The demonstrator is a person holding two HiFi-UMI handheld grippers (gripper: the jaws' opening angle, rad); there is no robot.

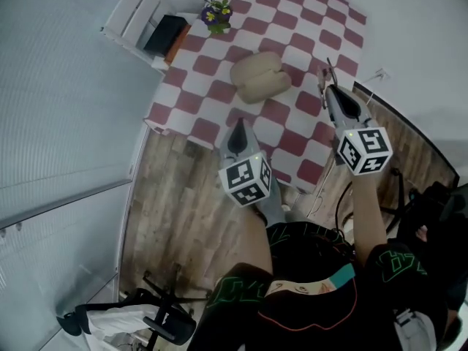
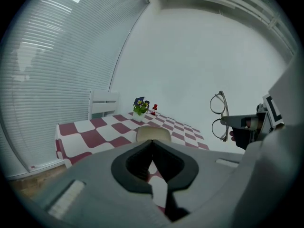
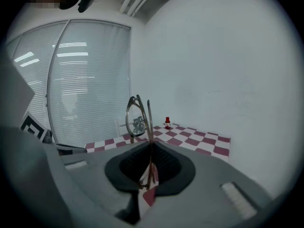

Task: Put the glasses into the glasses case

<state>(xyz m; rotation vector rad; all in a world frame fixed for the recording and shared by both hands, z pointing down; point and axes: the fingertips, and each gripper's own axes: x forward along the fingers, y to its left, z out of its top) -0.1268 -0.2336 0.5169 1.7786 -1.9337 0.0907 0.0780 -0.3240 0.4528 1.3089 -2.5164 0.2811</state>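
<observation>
Head view, from the left: the left gripper [image 1: 238, 129] hovers over the near edge of the red-and-white checked desk [image 1: 208, 66], its jaws closed on nothing. The beige rounded glasses case [image 1: 260, 75] lies mid-desk. The right gripper [image 1: 327, 88] clamps the thin metal-framed glasses [image 3: 137, 118] upright, clear of the desk.

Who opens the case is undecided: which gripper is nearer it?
Left, narrowly: left gripper faces the case from its near side; right gripper, holding glasses, hangs to its right.
</observation>
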